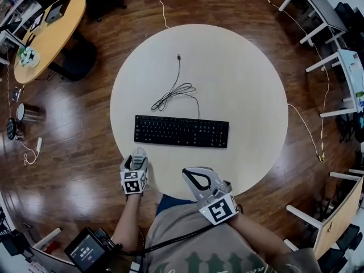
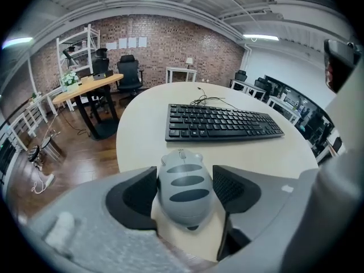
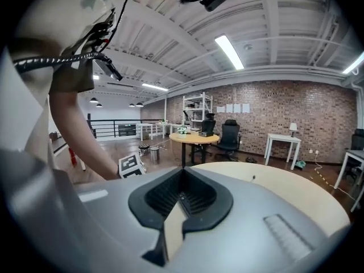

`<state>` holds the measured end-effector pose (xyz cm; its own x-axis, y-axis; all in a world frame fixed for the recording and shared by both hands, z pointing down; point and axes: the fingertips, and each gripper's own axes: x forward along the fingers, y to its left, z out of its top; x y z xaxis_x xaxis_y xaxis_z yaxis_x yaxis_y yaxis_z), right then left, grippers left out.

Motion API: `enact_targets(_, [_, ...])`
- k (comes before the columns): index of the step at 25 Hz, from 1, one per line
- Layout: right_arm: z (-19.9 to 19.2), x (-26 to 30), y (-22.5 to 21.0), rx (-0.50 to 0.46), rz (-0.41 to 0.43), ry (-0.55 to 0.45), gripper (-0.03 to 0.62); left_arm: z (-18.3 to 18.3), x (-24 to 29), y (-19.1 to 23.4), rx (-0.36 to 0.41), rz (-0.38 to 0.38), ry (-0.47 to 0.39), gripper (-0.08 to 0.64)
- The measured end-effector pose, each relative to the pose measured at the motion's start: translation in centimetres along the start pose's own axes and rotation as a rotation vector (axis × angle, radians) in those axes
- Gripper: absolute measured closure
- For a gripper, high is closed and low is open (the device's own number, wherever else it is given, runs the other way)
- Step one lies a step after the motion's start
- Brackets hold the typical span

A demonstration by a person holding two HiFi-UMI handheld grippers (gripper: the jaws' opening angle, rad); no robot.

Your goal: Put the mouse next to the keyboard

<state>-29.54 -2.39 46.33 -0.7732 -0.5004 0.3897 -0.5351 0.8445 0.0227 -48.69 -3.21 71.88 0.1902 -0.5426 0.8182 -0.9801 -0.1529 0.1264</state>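
Left gripper (image 2: pixel 185 181) jaws pinch grey striped plastic mouse (image 2: pixel 184 195), apparently resting on round beige table (image 1: pixel 250 95), 7 o'clock edge. Slim black keyboard (image 1: pixel 181 131) central, well apart. Right gripper (image 3: pixel 182 197) pressed together, empty. Placement outstanding.

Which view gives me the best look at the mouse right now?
Left gripper view: the mouse fills the centre, between the jaws. Head view mostly hides it in the left gripper; right gripper view misses it.
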Motion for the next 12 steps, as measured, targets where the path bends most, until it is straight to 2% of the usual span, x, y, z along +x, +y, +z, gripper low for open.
enact_targets(3, [-0.3, 0.8, 1.2, 0.002, 0.043, -0.009, 0.588, -0.2, 0.4, -1.0, 0.029, -0.017, 0.016, 0.241])
enact_targets(12, [-1.1, 0.8, 1.1, 0.016, 0.014, 0.007, 0.588, 0.0, 0.0, -1.3, 0.03, 0.003, -0.002, 0.244])
